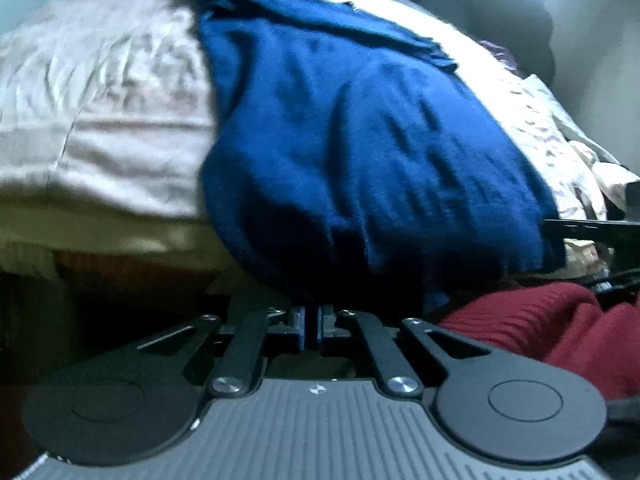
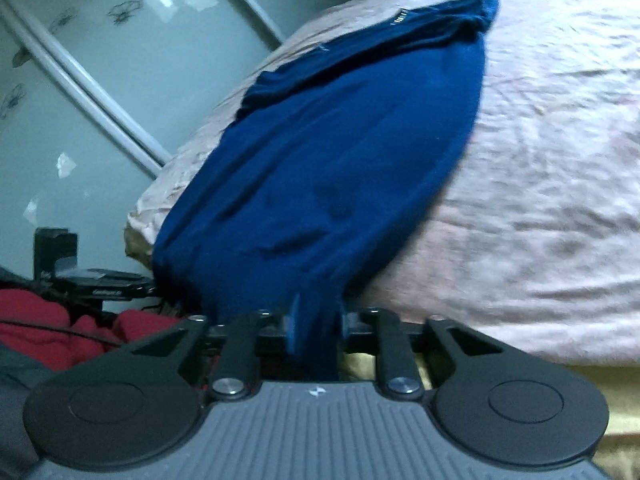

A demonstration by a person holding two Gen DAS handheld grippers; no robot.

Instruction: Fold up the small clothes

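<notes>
a dark blue garment (image 1: 360,152) lies stretched across a pink bedspread (image 1: 100,120), its near hem hanging over the bed's edge straight ahead of both claws. the left gripper (image 1: 311,330) is pinched tight on that hem, and the right gripper (image 2: 316,328) is clamped on a thicker bunch of it. red clothing (image 1: 552,332) lies right of the left claw.

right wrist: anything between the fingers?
Yes: a bunched edge of the blue garment sits between the right gripper fingers, seen in the right wrist view.
</notes>
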